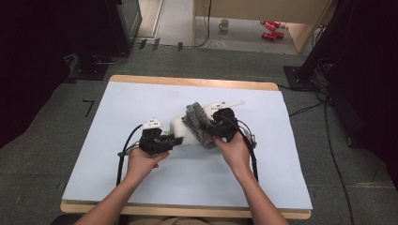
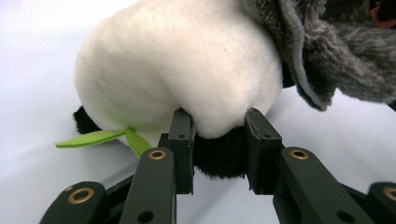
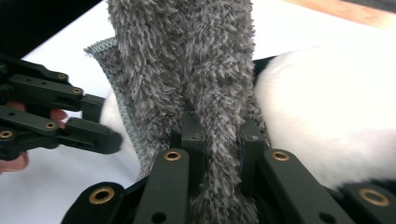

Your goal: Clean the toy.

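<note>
Plush toy (image 1: 182,130) mid-table | grey cloth (image 1: 197,123) draped | table (image 1: 141,98) edges well apart

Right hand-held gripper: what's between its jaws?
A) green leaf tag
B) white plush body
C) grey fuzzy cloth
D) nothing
C: in the right gripper view the right hand-held gripper has its jaws pinched on a fold of the grey cloth, with the white plush off to the side.
</note>
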The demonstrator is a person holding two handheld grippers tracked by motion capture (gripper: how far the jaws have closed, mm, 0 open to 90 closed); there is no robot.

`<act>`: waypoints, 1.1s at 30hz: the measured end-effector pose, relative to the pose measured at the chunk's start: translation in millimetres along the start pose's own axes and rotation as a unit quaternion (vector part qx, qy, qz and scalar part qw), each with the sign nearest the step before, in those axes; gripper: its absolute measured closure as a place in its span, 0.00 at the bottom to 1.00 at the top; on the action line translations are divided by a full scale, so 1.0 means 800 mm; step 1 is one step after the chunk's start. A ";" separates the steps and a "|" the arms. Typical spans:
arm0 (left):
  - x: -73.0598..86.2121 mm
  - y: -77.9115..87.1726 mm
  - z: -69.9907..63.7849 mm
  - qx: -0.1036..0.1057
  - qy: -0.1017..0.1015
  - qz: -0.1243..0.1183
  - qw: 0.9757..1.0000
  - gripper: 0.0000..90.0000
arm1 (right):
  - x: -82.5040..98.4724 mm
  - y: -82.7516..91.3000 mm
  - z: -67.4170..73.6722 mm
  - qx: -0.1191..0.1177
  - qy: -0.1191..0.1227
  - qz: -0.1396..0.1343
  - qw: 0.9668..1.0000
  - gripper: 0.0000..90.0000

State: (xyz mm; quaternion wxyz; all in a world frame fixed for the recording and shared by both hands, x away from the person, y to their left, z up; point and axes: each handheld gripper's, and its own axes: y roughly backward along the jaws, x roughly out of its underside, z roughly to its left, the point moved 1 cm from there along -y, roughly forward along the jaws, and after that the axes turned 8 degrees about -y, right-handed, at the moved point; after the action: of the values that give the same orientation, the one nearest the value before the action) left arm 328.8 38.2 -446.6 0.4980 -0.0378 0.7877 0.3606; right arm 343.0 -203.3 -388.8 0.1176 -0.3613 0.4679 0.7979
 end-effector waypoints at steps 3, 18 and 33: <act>0.000 0.002 0.005 0.001 0.006 -0.001 1.000 0.76 | -0.003 0.007 -0.002 0.010 0.004 -0.008 1.000 0.87; 0.000 0.005 0.021 0.001 0.009 0.004 1.000 0.76 | -0.008 0.049 -0.061 0.036 -0.062 -0.058 0.996 0.87; 0.003 0.007 0.024 0.000 0.007 0.005 1.000 0.76 | -0.008 0.076 -0.084 0.022 -0.106 -0.075 0.991 0.87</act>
State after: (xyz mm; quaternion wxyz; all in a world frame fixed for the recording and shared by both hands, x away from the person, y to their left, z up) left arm 340.0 54.4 -450.2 0.4902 -0.0363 0.7916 0.3630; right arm 346.8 -290.4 -364.1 0.2338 -0.3057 0.4424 0.8100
